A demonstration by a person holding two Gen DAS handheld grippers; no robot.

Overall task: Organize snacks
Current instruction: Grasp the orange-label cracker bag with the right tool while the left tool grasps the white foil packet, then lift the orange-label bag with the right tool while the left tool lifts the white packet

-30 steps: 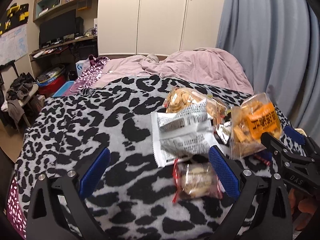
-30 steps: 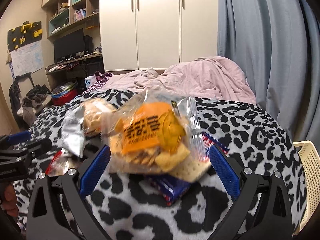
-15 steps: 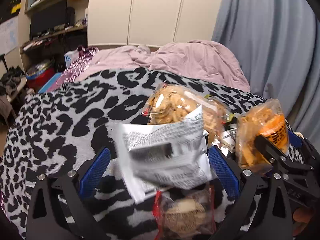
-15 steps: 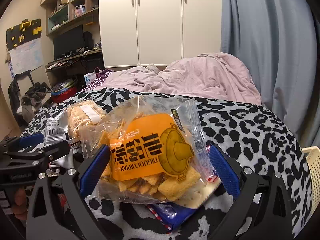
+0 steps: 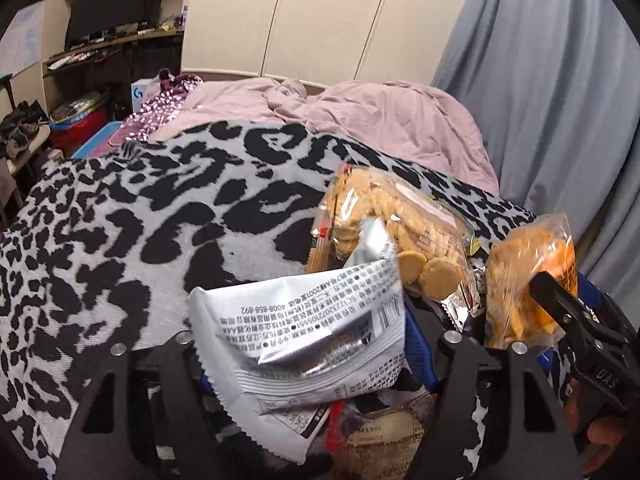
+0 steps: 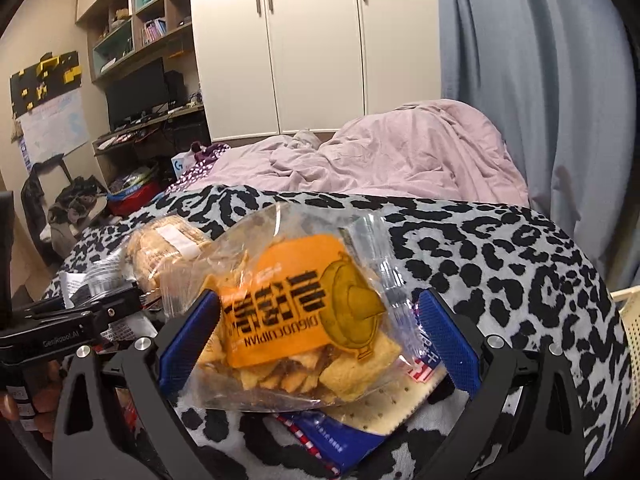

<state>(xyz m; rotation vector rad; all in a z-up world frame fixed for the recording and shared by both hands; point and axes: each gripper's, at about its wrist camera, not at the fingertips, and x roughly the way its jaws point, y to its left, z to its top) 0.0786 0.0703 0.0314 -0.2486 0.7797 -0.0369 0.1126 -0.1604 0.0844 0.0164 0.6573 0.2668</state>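
On the left, a grey blanket with black leopard spots (image 5: 120, 240) covered the bed. The left gripper (image 5: 304, 344) had just been closing its jaws, and a crinkled white-and-silver foil snack packet printed with black text (image 5: 312, 328) sat between them. The packet hid the left blue pad; it lay against the right one, so the black fingers (image 5: 452, 364) seemed clamped on it. Beneath that packet, at the bottom of the left wrist view, lay a small clear packet with red edges (image 5: 380, 436). Just behind the foil packet rested a clear bag of round tan biscuits (image 5: 396, 232), touching it.

Further right stood a clear bag of orange-labelled fried chips (image 6: 296, 320). The right gripper (image 6: 320, 336) held its jaws fairly wide around this bag: the left blue pad (image 6: 188, 332) pressed its side, while the right pad met only the loose clear edge, so a firm grip could not be confirmed. The bag rested on a pale perforated cracker pack (image 6: 384, 404) and a blue packet with red trim (image 6: 340, 444). Beyond lay a rumpled pink duvet (image 6: 380, 156), white wardrobe doors (image 6: 316, 40) and, at far right, a grey-blue curtain (image 6: 540, 80).
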